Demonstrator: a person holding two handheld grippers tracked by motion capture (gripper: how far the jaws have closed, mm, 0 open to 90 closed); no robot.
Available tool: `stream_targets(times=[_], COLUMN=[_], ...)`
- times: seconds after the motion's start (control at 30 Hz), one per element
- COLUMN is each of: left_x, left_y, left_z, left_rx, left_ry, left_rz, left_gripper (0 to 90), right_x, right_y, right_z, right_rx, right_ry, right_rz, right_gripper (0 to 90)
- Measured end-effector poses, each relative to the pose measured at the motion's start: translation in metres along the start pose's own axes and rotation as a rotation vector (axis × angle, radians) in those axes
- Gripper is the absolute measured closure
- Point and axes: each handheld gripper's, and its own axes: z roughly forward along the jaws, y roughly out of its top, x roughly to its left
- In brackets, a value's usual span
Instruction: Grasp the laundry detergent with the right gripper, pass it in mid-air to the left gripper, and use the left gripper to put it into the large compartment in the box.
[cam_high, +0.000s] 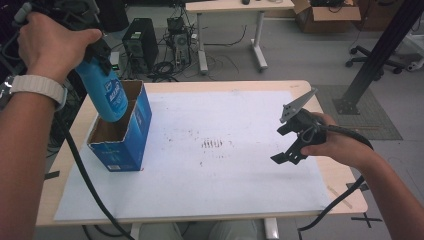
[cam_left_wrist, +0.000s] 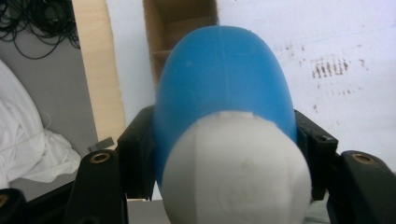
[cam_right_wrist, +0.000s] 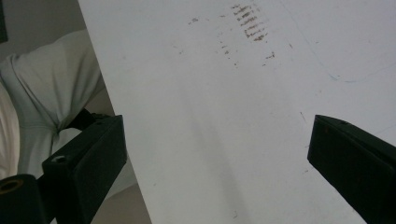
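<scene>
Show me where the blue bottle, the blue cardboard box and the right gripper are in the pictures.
blue bottle (cam_high: 107, 95), high view, on its labelled body above the box opening.
blue cardboard box (cam_high: 142, 120), high view, on its blue outer side wall.
right gripper (cam_high: 289, 145), high view, midway between its open black fingers.

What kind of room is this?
Probably an office or lab workroom: a computer tower with tangled cables sits on the floor, beside another desk and a rolling chair.

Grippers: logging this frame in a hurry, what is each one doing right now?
Left gripper: shut on the blue bottle, held over the box.
Right gripper: open, holding nothing, above the white sheet.
</scene>
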Motion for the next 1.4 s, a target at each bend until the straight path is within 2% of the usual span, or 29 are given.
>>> stream_targets(times=[0.17,0.23,0.4,0.53,0.87,1.03,1.2,1.4], left_x=[0.000,0.001,0.005,0.004,0.014,0.016,0.017,0.017], left_y=[0.005,0.004,0.002,0.000,-0.012,-0.017,-0.019,-0.021], left_z=[0.013,0.021,0.044,0.067,0.128,0.157,0.176,0.187], left_rx=[-0.002,-0.003,-0.016,-0.007,-0.005,0.001,0.003,0.014], left_ry=[0.047,0.053,0.040,0.052,0.020,0.016,0.011,0.014], left_rz=[0.005,0.005,-0.020,-0.014,-0.024,-0.010,-0.002,0.007], left_gripper=[37.7,37.7,37.7,37.7,37.7,37.7,37.7,37.7], right_x=[-0.002,-0.005,-0.008,-0.008,-0.008,-0.007,-0.008,-0.009], right_y=[-0.004,-0.007,-0.010,-0.012,-0.022,-0.024,-0.024,-0.026], right_z=[0.000,0.000,0.003,0.006,0.015,0.016,0.017,0.020], right_rx=[-0.008,-0.009,-0.005,-0.008,-0.007,-0.003,-0.001,0.003], right_ry=[-0.007,-0.016,-0.023,-0.017,-0.001,-0.004,-0.005,-0.003], right_rz=[0.015,0.026,0.035,0.036,0.061,0.071,0.076,0.084], right_gripper=[4.5,4.6,4.7,4.8,4.8,4.8,4.8,4.8])
